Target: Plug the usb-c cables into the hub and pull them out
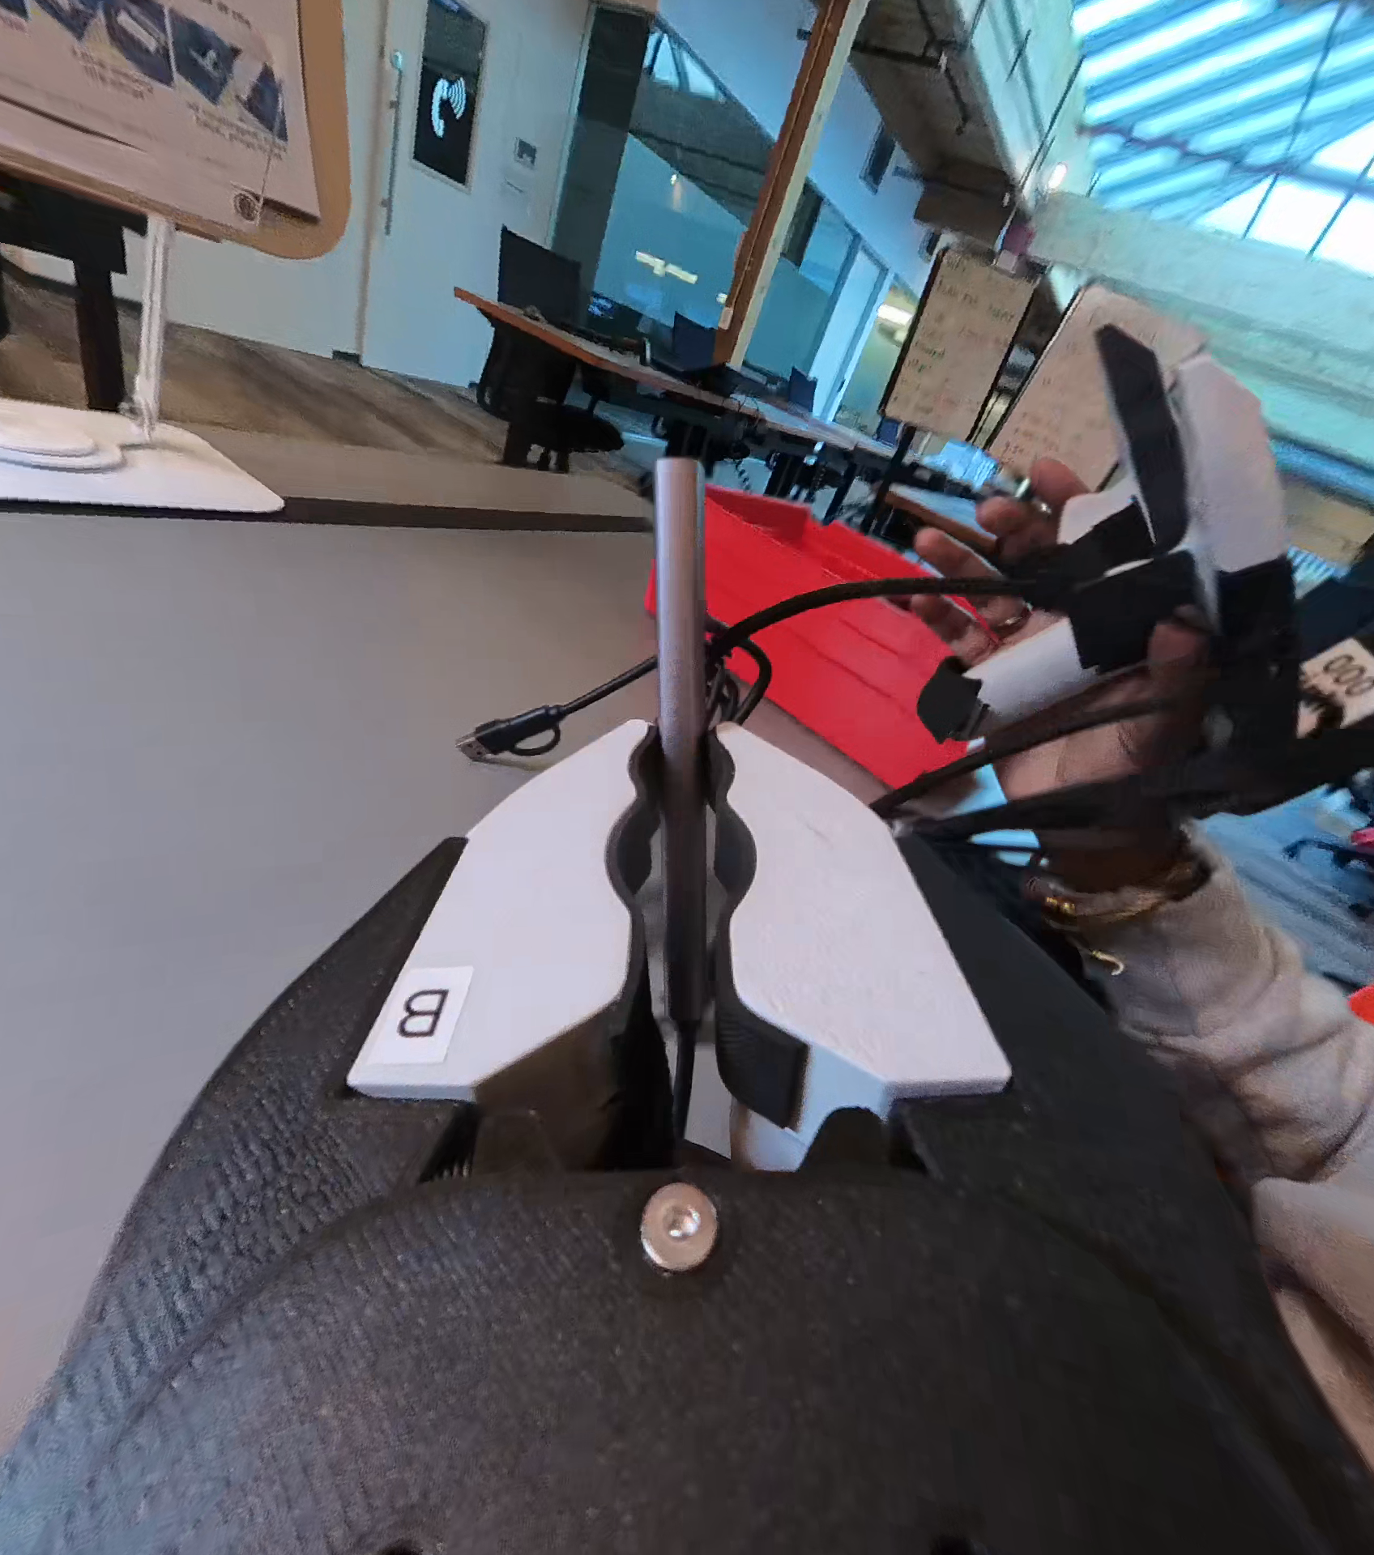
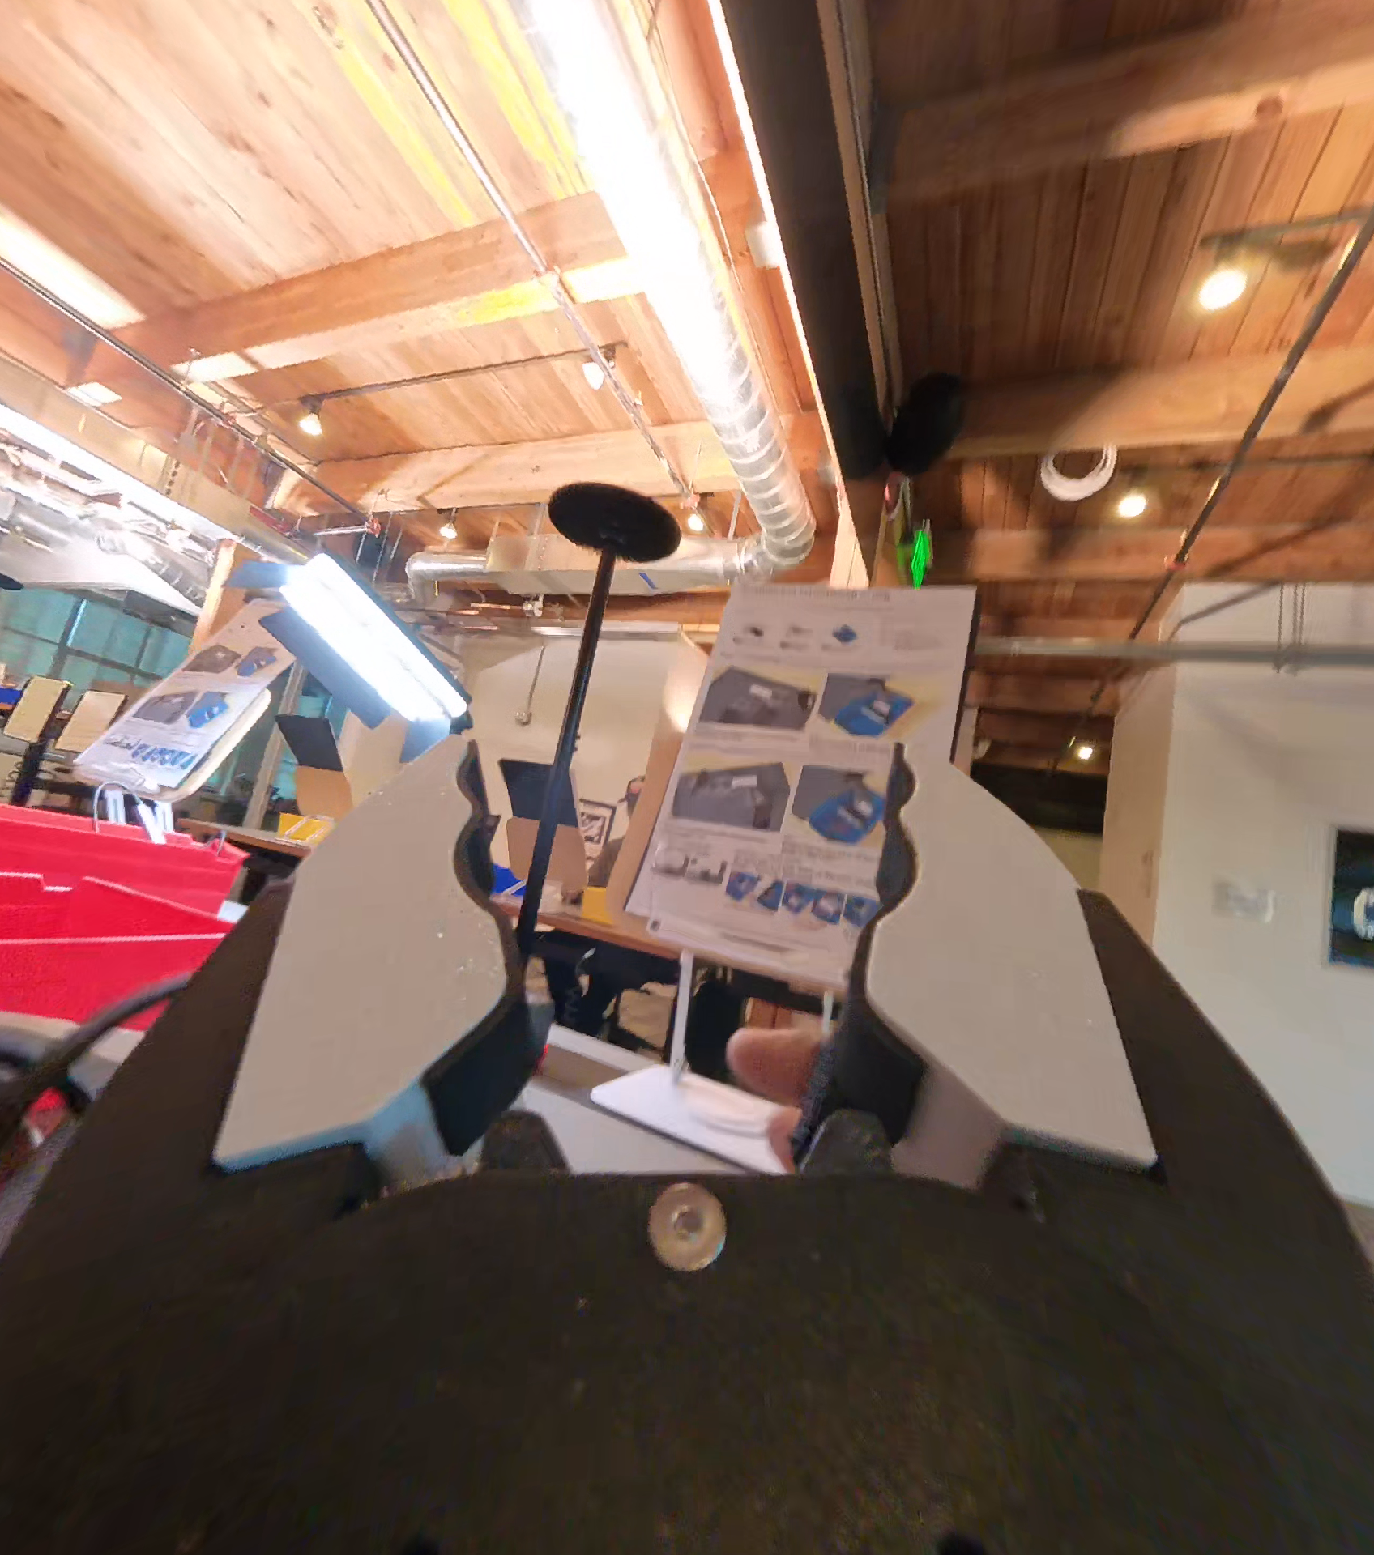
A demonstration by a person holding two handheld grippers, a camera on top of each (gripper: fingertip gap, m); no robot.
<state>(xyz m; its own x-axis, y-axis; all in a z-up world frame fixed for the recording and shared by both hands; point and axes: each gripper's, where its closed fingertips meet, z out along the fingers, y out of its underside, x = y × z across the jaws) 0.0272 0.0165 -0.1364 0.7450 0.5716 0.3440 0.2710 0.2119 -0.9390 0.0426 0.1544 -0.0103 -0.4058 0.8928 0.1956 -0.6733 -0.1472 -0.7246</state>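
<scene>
Grey and bare, the table (image 1: 162,757) carries the work in an open office with desks behind. Standing on edge between the left gripper (image 1: 682,749) fingers (image 1: 549,909), the slim grey hub (image 1: 679,673) is pinched flat by the black pads, its far end reaching past the fingertips and its own thin lead running back toward the camera. A black cable (image 1: 877,602) arcs from beside the hub to the right, toward the right gripper (image 1: 1155,538), which a hand (image 1: 995,538) in a pale sleeve holds above a red bin (image 1: 818,639). Whether that cable's plug sits in the hub cannot be told. Another black cable with a loose plug (image 1: 498,740) lies on the table just left of the hub. Seen from its own camera, the right gripper (image 2: 688,850) points up at a wooden ceiling, its fingers (image 2: 381,926) spread wide with nothing between them; a picture sheet on a white stand (image 2: 801,757) lies beyond.
</scene>
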